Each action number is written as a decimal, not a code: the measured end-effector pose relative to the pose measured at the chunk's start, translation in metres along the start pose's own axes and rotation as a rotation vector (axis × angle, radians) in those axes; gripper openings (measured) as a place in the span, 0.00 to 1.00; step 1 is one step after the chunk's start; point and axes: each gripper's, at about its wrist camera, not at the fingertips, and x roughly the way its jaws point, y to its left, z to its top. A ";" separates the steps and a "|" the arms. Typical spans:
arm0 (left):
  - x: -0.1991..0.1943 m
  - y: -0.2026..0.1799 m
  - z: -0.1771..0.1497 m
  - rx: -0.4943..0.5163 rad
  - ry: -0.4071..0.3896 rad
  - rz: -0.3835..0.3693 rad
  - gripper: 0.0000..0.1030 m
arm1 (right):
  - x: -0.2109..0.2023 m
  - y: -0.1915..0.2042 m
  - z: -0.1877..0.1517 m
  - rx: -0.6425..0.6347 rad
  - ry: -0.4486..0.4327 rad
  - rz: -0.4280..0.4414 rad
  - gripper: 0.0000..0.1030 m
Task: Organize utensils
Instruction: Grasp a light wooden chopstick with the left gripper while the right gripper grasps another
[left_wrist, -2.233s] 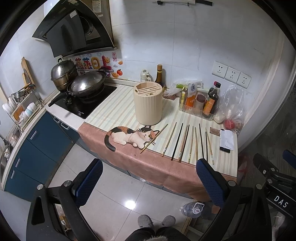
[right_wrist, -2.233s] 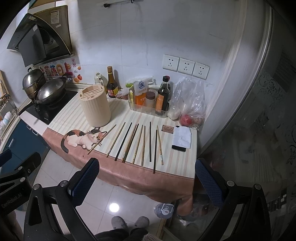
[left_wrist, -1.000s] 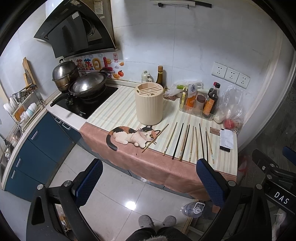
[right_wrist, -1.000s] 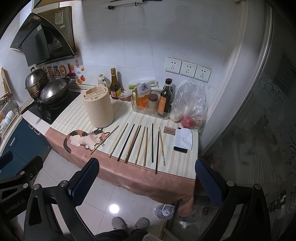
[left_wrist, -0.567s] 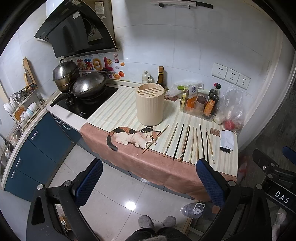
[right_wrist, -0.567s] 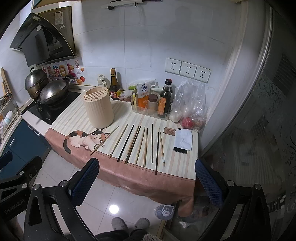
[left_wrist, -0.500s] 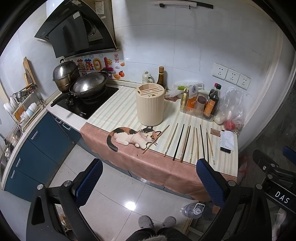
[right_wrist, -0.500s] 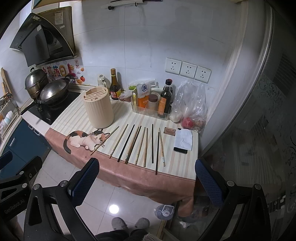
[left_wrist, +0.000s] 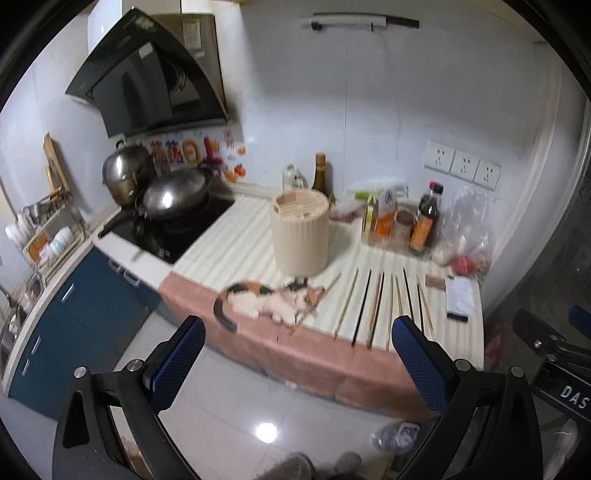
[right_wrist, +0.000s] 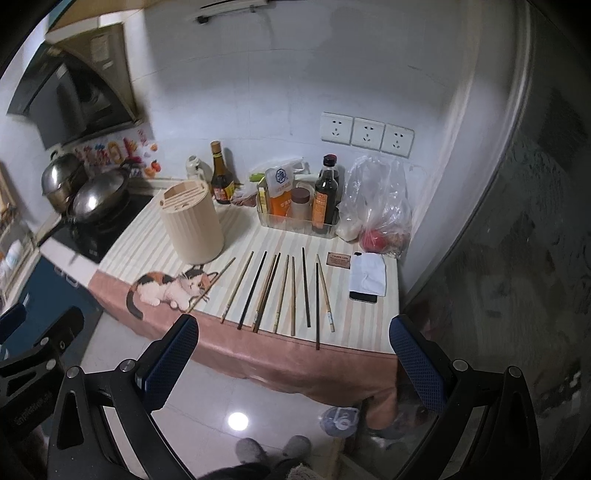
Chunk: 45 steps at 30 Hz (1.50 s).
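1. Here the left hand-held gripper (left_wrist: 295, 363) hangs over the floor in front of the worktop (left_wrist: 236, 240), its blue-padded fingers (left_wrist: 177, 363) spread wide with nothing between them.
2. The right hand-held gripper (right_wrist: 291, 363) is likewise spread and empty, held off the worktop's (right_wrist: 369, 332) front edge.
3. Nearest the grippers, a row of chopsticks (right_wrist: 284, 291) lies flat on the striped cover, roughly side by side, tips pointing toward the wall; some are pale wood, some dark.
4. One dark chopstick (right_wrist: 317, 306) near the right of the row reaches past the others over the front edge.
5. The leftmost chopstick (right_wrist: 212, 284) lies at a slant, its lower end across the cat picture (right_wrist: 166, 288) printed on the cover.
6. Behind the left end of the row stands the beige ribbed holder (right_wrist: 192, 223), upright, with slots in its top; no utensil shows in it.
7. Right of the row lie a small brown card (right_wrist: 339, 259) and a phone (right_wrist: 365, 280) with white paper on it.
8. At the back, a clear tray (right_wrist: 295, 221) holds sauce bottles and packets, with a plastic bag (right_wrist: 376, 218) just beside it.
9. Far left, a wok (right_wrist: 98, 194) and a steel pot (right_wrist: 59, 179) sit on the hob.
10. The left view is blurred.
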 end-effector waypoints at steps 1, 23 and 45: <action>0.005 0.000 0.001 0.004 -0.015 -0.001 1.00 | 0.006 -0.002 0.001 0.019 -0.013 -0.003 1.00; 0.356 -0.047 -0.048 0.210 0.468 0.073 0.69 | 0.351 -0.075 -0.029 0.214 0.477 0.069 0.39; 0.483 -0.071 -0.048 0.434 0.601 0.096 0.43 | 0.527 -0.084 0.002 0.055 0.694 -0.095 0.32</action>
